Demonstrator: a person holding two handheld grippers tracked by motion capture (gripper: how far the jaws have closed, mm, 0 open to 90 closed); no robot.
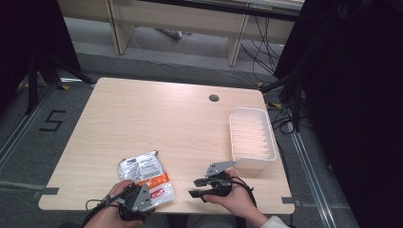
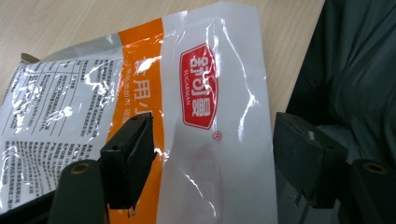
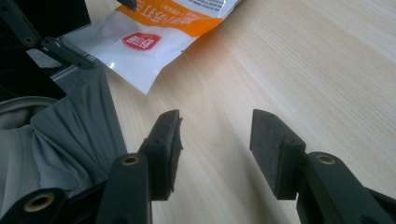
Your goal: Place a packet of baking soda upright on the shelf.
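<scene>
A white and orange plastic packet [image 1: 145,172] with a red logo lies flat near the table's front edge, left of centre. My left gripper [image 1: 148,194] hovers over its near end, held by a hand at the bottom left. In the left gripper view the packet [image 2: 201,93] lies under the left gripper [image 2: 212,135], whose jaws stand wide apart on either side of the packet's end without pressing it. My right gripper [image 1: 196,187] rests low over bare wood to the right of the packet, pointing left. Nothing sits inside the open right gripper [image 3: 215,121], and the packet [image 3: 149,37] lies beyond it.
A white ribbed tray [image 1: 249,110] stands empty at the right side of the light wooden table [image 1: 157,114]. A round cable hole [image 1: 214,98] sits near the far edge. Dark fabric [image 3: 70,130] hangs at the table's near edge.
</scene>
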